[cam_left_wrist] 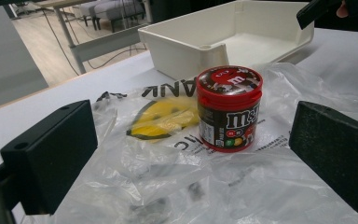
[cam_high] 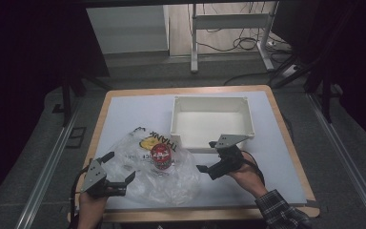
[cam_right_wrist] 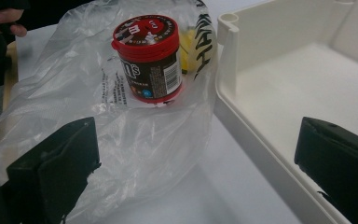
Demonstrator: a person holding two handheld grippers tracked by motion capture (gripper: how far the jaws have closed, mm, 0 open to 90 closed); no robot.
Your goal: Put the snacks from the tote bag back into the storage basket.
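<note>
A small candy jar (cam_high: 162, 156) with a red lid and brown label stands upright on a crumpled clear plastic bag (cam_high: 147, 179) printed with a yellow face and "THANK". My left gripper (cam_high: 120, 165) is open at the bag's front left, its jaws over the plastic and the jar (cam_left_wrist: 229, 108) a short way ahead between them. To the right of the bag my right gripper (cam_high: 207, 156) is open, with nothing between its jaws. From it the jar (cam_right_wrist: 148, 57) shows ahead to the left. Ahead of the jaws the bag (cam_right_wrist: 135, 140) lies against the bin's wall.
An empty white plastic bin (cam_high: 250, 114) sits behind the bag at the centre right of the white tabletop (cam_high: 271, 157). Its near corner (cam_right_wrist: 228, 56) is close to my right gripper. Table legs and cables are on the floor beyond the far edge.
</note>
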